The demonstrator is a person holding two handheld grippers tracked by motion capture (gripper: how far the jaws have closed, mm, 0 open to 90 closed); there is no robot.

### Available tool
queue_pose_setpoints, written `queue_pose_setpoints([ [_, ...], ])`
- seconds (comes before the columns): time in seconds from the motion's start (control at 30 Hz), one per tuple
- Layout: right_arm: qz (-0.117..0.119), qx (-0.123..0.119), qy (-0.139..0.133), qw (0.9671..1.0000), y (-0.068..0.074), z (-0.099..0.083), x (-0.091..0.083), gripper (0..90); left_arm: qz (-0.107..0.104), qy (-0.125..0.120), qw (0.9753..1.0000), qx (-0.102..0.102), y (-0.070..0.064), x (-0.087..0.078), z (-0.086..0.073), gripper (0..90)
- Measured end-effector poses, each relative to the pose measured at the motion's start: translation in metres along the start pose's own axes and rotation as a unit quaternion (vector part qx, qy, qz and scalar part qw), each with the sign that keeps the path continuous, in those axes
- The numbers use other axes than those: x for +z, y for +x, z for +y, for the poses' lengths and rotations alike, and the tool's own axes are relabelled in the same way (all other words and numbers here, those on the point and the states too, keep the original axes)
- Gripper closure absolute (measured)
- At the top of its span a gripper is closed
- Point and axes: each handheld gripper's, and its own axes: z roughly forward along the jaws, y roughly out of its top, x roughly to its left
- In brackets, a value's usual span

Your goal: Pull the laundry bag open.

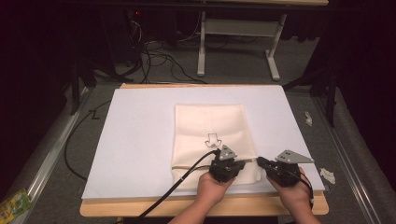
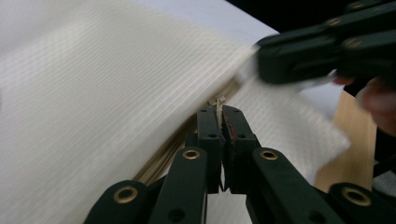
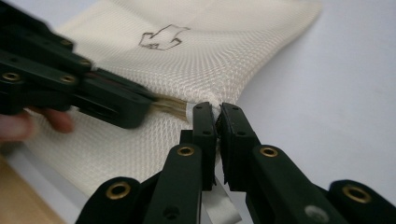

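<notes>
A cream mesh bag (image 1: 210,126) with a small black drawing (image 3: 163,37) lies flat on the white sheet (image 1: 135,140). Its zipper runs along the near end. In the left gripper view my left gripper (image 2: 222,113) is shut on the small zipper pull (image 2: 217,101). My right gripper (image 3: 216,112) is shut on the bag's right edge (image 3: 205,95), at the end of the zipper. From above, the left gripper (image 1: 243,164) and the right gripper (image 1: 259,161) meet almost tip to tip at the bag's near right corner. The bag's fabric is lifted slightly between them.
The white sheet covers a wooden tabletop (image 1: 261,205) whose near edge runs under my hands. A black cable (image 1: 187,175) trails off the front left. Crumpled scraps (image 1: 328,175) lie right of the table. Cables and a white table frame (image 1: 201,46) stand beyond.
</notes>
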Motion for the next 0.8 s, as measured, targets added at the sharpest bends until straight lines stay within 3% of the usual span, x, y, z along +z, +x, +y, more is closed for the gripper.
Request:
queue_pose_setpoints([
  [0.1, -0.005, 0.024, -0.012, 0.9996, -0.015, -0.004, -0.007, 86.6, 0.014, 0.001, 0.9999, -0.003, 0.012, -0.013, -0.005, 88.0],
  [0.27, -0.014, 0.032, -0.012, 0.9993, -0.022, -0.007, -0.01, 86.5, 0.034, 0.01, 0.9993, -0.007, 0.029, -0.034, -0.013, 88.0],
  [0.3, -0.016, 0.032, -0.011, 0.9993, -0.022, -0.008, -0.01, 86.4, 0.048, 0.017, 0.9986, -0.011, 0.038, -0.048, -0.017, 88.0],
  [0.33, -0.016, 0.032, -0.011, 0.9993, -0.022, -0.008, -0.01, 86.4, 0.048, 0.017, 0.9986, -0.011, 0.038, -0.048, -0.017, 88.0],
  [0.43, -0.022, 0.034, -0.01, 0.9991, -0.026, -0.009, -0.01, 86.4, 0.071, 0.024, 0.997, -0.022, 0.057, -0.08, -0.024, 87.9],
  [0.5, -0.025, 0.041, -0.009, 0.9988, -0.027, -0.01, -0.011, 86.4, 0.084, 0.031, 0.9958, -0.019, 0.065, -0.096, -0.026, 87.9],
  [0.53, -0.025, 0.041, -0.009, 0.9988, -0.027, -0.01, -0.011, 86.4, 0.084, 0.031, 0.9958, -0.019, 0.065, -0.096, -0.026, 87.9],
  [0.57, -0.031, 0.041, -0.008, 0.9986, -0.029, -0.01, -0.011, 86.4, 0.101, 0.045, 0.9938, -0.011, 0.073, -0.112, -0.028, 87.9],
  [0.67, -0.038, 0.048, -0.007, 0.9981, -0.034, -0.011, -0.012, 86.4, 0.11, 0.054, 0.9923, -0.02, 0.089, -0.136, -0.034, 88.0],
  [0.7, -0.037, 0.052, -0.005, 0.998, -0.036, -0.012, -0.012, 86.3, 0.101, 0.053, 0.9932, -0.024, 0.094, -0.142, -0.036, 87.9],
  [0.73, -0.025, 0.054, -0.005, 0.9982, -0.036, -0.012, -0.011, 86.2, 0.102, 0.052, 0.9931, -0.024, 0.094, -0.144, -0.038, 87.9],
  [0.8, -0.033, 0.039, 0.002, 0.9987, -0.03, -0.011, -0.006, 86.2, 0.109, 0.054, 0.9924, -0.018, 0.094, -0.145, -0.043, 87.8],
])
